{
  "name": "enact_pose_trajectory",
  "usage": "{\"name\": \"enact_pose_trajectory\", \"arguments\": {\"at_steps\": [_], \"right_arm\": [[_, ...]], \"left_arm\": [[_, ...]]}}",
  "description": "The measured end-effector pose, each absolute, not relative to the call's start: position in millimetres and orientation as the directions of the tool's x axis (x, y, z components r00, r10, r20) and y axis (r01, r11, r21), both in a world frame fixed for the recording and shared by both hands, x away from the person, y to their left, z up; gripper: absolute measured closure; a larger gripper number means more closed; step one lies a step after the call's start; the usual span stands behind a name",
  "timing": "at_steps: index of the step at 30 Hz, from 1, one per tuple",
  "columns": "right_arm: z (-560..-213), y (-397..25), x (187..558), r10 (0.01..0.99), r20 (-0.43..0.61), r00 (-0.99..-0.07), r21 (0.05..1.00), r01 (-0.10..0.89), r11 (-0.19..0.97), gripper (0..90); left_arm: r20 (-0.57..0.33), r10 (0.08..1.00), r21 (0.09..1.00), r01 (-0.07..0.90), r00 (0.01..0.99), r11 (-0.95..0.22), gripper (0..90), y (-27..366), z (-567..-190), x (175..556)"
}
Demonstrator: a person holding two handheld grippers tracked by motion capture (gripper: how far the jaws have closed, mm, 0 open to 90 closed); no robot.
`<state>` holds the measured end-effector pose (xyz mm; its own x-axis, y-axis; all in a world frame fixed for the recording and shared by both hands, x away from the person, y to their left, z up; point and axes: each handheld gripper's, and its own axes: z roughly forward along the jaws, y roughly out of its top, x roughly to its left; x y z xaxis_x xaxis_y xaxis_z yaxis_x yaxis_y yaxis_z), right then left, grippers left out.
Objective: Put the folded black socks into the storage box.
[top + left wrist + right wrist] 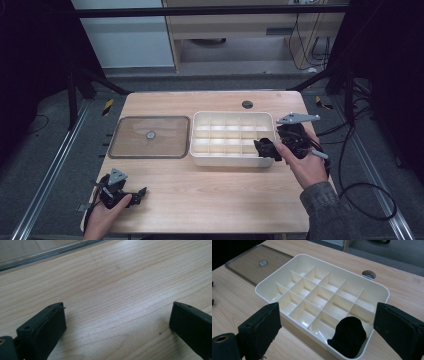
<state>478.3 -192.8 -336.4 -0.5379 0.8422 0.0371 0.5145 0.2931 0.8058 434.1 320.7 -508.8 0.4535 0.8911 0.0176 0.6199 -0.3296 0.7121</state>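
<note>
one black sock (348,338) is being kept in white divided tray (372,293) | right gripper (324,325) spread | left gripper (117,322) spread above worktop (120,285) | one clear lid (149,136)

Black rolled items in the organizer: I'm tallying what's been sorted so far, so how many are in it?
1. The black rolled item sits in a corner compartment of the white organizer, nearest the right gripper. The other compartments look empty.

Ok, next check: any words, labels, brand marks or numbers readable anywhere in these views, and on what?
None can be read.
The divided tray and the black rolled item in its corner compartment are plain.
The clear lid has a round centre piece, too small to tell any marking.
Both hand-held grippers, left and right, show no lettering.
</note>
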Motion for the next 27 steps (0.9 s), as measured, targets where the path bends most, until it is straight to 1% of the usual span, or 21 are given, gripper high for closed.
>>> {"name": "enact_pose_trajectory", "arguments": {"at_steps": [2, 6, 17, 27], "right_arm": [[-340.7, -192.5, 473.9, 0.84, 0.03, -0.541, 0.801, 0.516, 0.304, 10.8], [-347.2, -194.1, 468.4, 0.838, 0.017, -0.545, 0.795, 0.515, 0.319, 11.7], [-371.8, -214.5, 455.6, 0.84, -0.042, -0.541, 0.792, 0.495, 0.358, 10.7], [-400.2, -233.1, 447.7, 0.851, -0.05, -0.523, 0.768, 0.525, 0.368, 9.8]], "left_arm": [[0.018, 0.89, 0.711, 0.62, 0.455, -0.332, 0.0, 320.8, -508.7, 434.0], [0.017, 0.89, 0.712, 0.619, 0.455, -0.33, 0.0, 320.7, -508.8, 434.0], [0.02, 0.89, 0.71, 0.621, 0.455, -0.333, 0.0, 320.6, -508.6, 433.9], [0.02, 0.89, 0.71, 0.621, 0.455, -0.333, 0.0, 320.6, -508.6, 433.9]]}}
